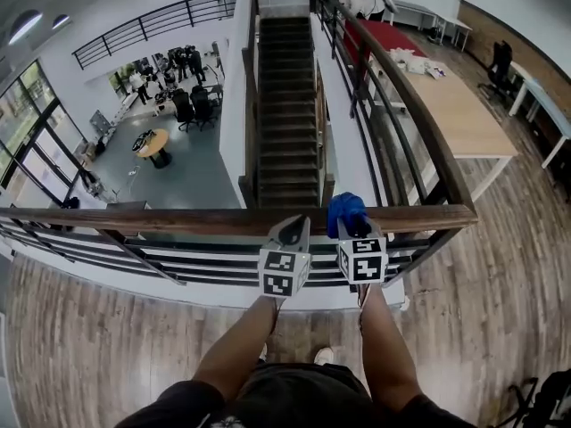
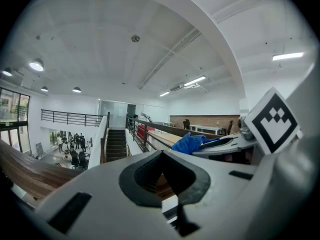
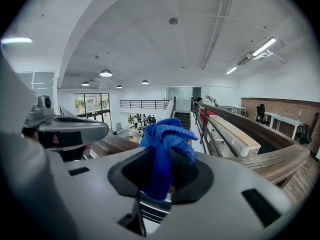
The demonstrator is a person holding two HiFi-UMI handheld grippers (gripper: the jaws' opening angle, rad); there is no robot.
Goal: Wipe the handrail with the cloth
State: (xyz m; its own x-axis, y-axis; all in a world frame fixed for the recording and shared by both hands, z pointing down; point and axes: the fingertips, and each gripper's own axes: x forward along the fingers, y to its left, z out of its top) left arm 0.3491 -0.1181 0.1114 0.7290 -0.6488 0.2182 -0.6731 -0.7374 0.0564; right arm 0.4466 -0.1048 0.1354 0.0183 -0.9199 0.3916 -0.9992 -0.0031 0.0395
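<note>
The person stands right up against the wooden handrail [image 1: 178, 220], both tools held out side by side over it, close to the corner where the handrail turns to follow the stairs [image 1: 287, 114] down. The right gripper [image 1: 352, 230] has its jaws clamped on the blue cloth [image 1: 346, 208], which bunches up in a knotted wad above the jaws and hangs over the top of the handrail; from where I look I can't say for certain whether it is pressed to the wood or just above it. The left gripper [image 1: 293, 230] sits just beside it over the handrail, jaws closed together with nothing in them, only wood showing past them. I'd judge this as the very start of a wiping pass, cloth brought to the handrail but no stroke clearly under way. The next move, I reckon, calls for pressing the wad firmly down onto the handrail's top face and drawing it along its length, gripping tightly enough that the cloth doesn't drag free.
</note>
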